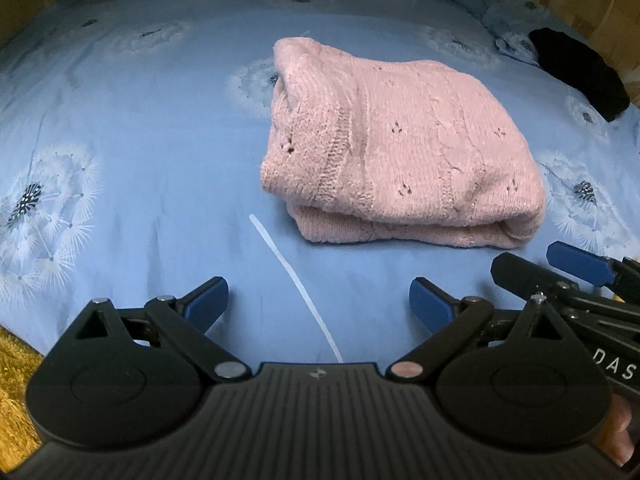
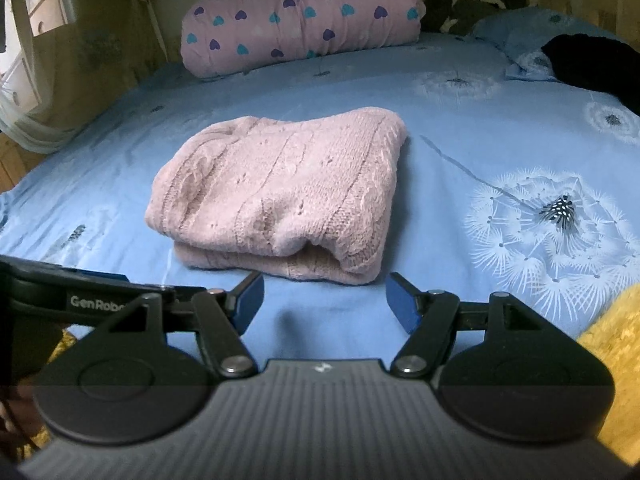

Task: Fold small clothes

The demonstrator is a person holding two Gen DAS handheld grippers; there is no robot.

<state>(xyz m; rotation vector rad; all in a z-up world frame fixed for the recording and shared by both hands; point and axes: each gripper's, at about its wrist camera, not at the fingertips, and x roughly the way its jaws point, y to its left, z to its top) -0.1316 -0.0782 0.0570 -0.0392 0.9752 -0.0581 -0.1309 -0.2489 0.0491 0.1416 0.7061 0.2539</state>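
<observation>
I have the pink cable-knit sweater (image 1: 400,148) folded into a thick rectangular bundle, lying on the light blue bedsheet printed with white dandelion heads (image 1: 140,128). In the left wrist view it sits at about one o'clock from my left gripper (image 1: 319,300), whose blue-padded fingers are spread wide with nothing between them and hover near the bundle's front edge without touching it. A thin white plastic strip (image 1: 294,284) lies on the sheet, running from eleven o'clock down toward the gap between those fingers.

My right gripper (image 2: 324,300) is likewise spread apart and empty; in its own view the sweater (image 2: 280,196) lies at twelve o'clock, just beyond the fingertips. The two tools sit side by side, each showing at the edge of the other's camera.

Farther off at twelve o'clock rests a rolled pink quilt dotted with purple and teal hearts (image 2: 300,20). A black garment (image 1: 580,72) lies at two o'clock near the sheet's edge.
</observation>
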